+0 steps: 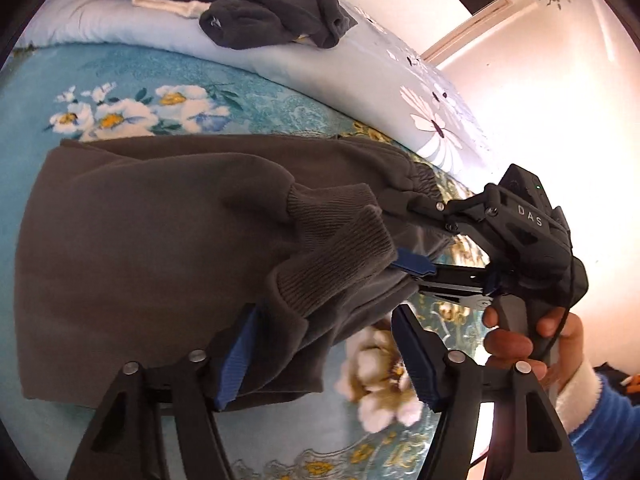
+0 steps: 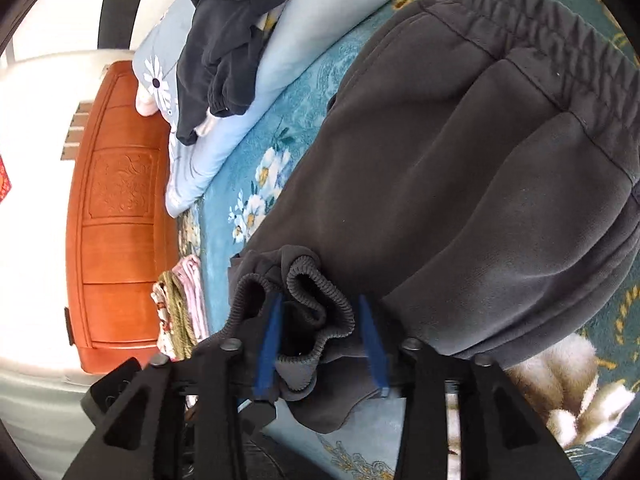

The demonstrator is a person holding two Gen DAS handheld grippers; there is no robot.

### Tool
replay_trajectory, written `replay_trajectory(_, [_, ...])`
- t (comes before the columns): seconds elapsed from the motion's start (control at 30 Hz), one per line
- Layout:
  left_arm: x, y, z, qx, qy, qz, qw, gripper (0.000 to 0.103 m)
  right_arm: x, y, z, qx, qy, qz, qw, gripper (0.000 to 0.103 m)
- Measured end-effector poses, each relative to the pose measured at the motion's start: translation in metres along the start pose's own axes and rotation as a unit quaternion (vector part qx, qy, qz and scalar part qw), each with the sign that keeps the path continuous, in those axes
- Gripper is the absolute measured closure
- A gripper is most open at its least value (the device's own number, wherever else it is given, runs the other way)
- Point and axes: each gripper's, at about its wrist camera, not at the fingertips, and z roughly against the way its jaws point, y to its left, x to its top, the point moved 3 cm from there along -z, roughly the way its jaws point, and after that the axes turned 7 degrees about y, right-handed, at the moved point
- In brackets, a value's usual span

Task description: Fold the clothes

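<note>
We are standing both tongs, left (image 1: 326, 354) and right (image 2: 320, 344), wide around the trousers' (image 1: 152, 248) cuffs (image 2: 316, 292), gripping nothing. The trousers are lying folded on the bed (image 1: 132, 80); those loose cuffs may be slipping off the fold, undoing it.

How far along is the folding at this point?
Done: the grey sweatpants lie folded over, cuffs brought toward the waistband. In hand: both claws, left and right, stand open around the cuffs. Left: the dark garment crumpled on the pillow.
</note>
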Motion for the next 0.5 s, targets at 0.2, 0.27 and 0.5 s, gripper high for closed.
replay_trajectory(0.2, [-0.011,-0.018,-0.019,0.05,0.04,-0.052,0.9966,0.025,0.002,0.018,-0.013,-0.002,0.034,0.032,0.999,0.03])
replay_trajectory(0.27, [-0.013,-0.014,-0.005,0.013,0.03,-0.034,0.9989,0.025,0.0,0.028,-0.023,-0.006,0.05,0.049,0.998,0.029])
replay_trajectory(0.5, [-0.025,0.055,0.061,-0.055,-0.047,0.108,0.9915,0.025,-0.008,0.044,-0.052,-0.097,0.081,0.103,0.987,0.03])
